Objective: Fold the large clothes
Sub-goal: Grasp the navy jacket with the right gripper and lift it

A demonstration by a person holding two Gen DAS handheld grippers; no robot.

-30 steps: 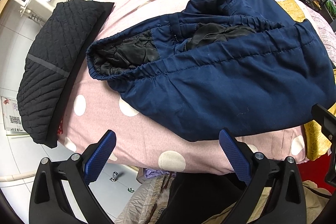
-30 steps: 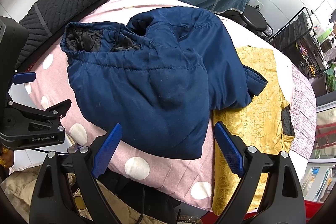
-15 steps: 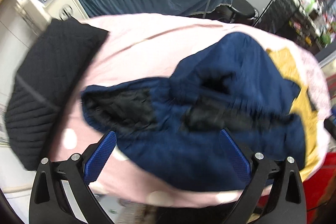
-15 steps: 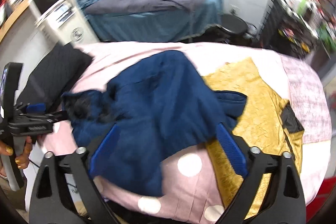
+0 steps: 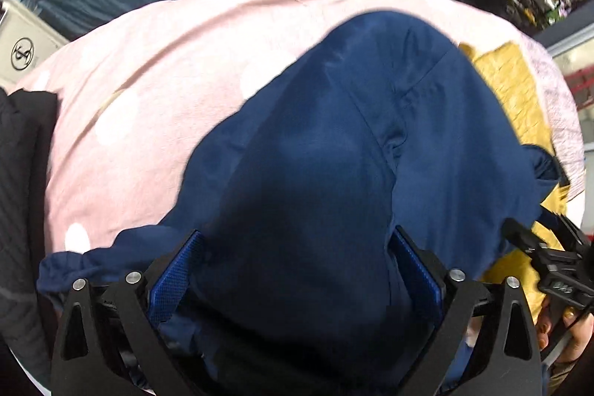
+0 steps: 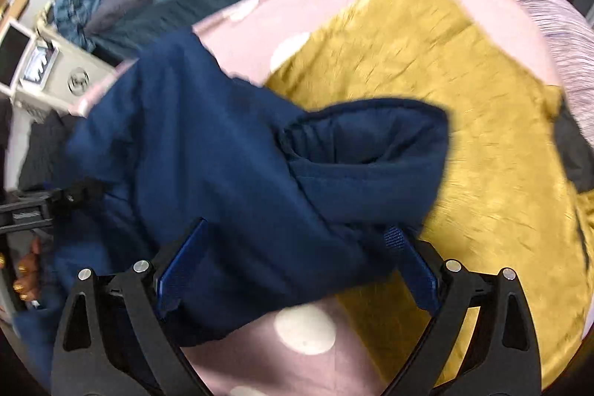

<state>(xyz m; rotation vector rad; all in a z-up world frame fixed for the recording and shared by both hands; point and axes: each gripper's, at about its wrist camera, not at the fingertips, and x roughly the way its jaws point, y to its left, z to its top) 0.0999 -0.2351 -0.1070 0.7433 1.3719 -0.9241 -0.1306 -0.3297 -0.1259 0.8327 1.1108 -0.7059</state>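
The padded navy blue jacket (image 5: 334,154) lies bunched on the pink polka-dot bedspread (image 5: 148,80), not yet folded flat; most of the job seems left. The left gripper (image 5: 293,270) and the right gripper (image 6: 297,262) both have their jaws wide apart with jacket fabric lying between them, unclamped. A crinkled mustard-yellow garment (image 6: 427,80) lies under the jacket's right side, crowding the fold space; a black quilted garment (image 5: 22,173) sits at far left.
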